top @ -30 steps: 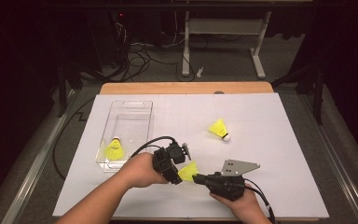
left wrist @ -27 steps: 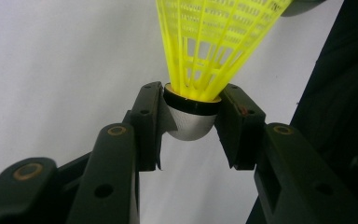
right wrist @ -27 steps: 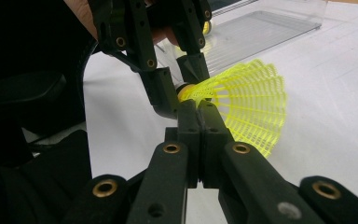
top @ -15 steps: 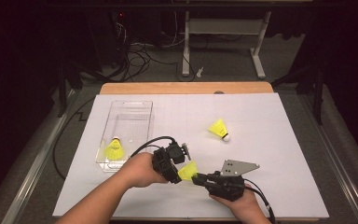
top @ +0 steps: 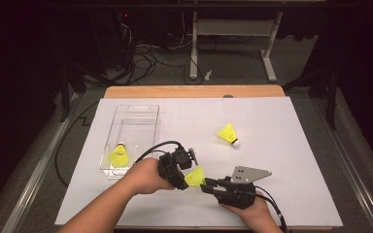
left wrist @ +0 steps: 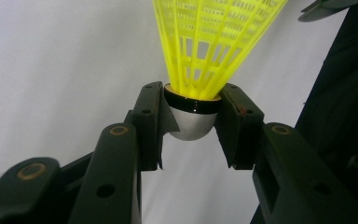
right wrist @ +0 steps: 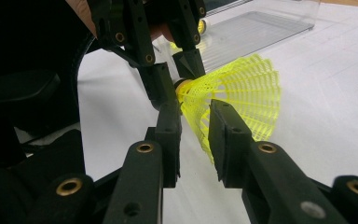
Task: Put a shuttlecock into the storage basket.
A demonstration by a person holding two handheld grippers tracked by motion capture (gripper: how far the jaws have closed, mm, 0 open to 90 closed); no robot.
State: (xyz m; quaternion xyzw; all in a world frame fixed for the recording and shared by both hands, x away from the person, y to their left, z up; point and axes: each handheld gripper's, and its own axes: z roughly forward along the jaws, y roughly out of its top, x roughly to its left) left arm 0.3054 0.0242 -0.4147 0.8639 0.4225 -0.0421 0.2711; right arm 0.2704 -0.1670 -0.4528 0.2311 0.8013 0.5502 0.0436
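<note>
I keep my left gripper [left wrist: 193,123] clamped on the light shuttlecock's [left wrist: 214,42] firm cork while my right gripper [right wrist: 195,122], jaws just opening, frees its flimsy skirt.

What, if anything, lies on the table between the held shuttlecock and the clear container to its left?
Nothing visible does. The left gripper clamps the shuttlecock by its cork; the right gripper, jaws just opening, still straddles its skirt. The white table between it and the container is bare.
</note>
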